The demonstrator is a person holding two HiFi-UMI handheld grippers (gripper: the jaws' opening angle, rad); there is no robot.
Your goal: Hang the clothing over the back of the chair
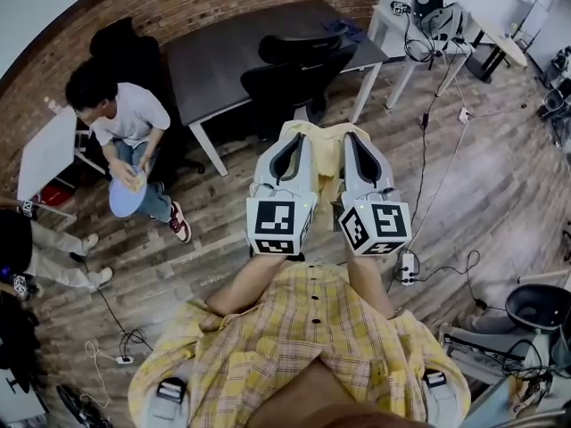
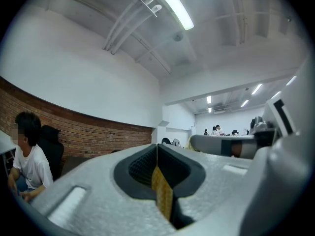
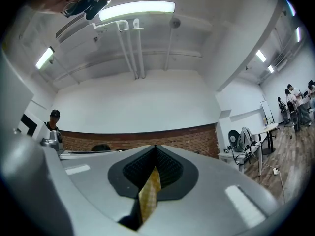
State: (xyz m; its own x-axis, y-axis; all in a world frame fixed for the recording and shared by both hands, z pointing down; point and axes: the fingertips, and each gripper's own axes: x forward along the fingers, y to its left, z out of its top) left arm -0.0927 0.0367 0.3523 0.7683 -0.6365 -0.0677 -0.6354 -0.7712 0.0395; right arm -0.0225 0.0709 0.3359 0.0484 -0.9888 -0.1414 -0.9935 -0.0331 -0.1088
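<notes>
A pale yellow checked garment (image 1: 326, 154) hangs between my two grippers, which are raised side by side in the middle of the head view. The left gripper (image 1: 293, 141) is shut on a fold of the yellow cloth (image 2: 162, 195), and the right gripper (image 1: 355, 141) is shut on another fold (image 3: 149, 198). Both gripper views point upward at the ceiling and the far walls. A black office chair (image 1: 294, 69) stands just beyond the grippers, beside the dark table (image 1: 214, 56). The grippers hide most of the garment.
A person (image 1: 125, 123) sits at the left near a white table (image 1: 45, 154). A white desk with gear (image 1: 428, 20) stands at the back right. Cables and a power strip (image 1: 406, 270) lie on the wooden floor, and a black bin (image 1: 540, 306) is at the right.
</notes>
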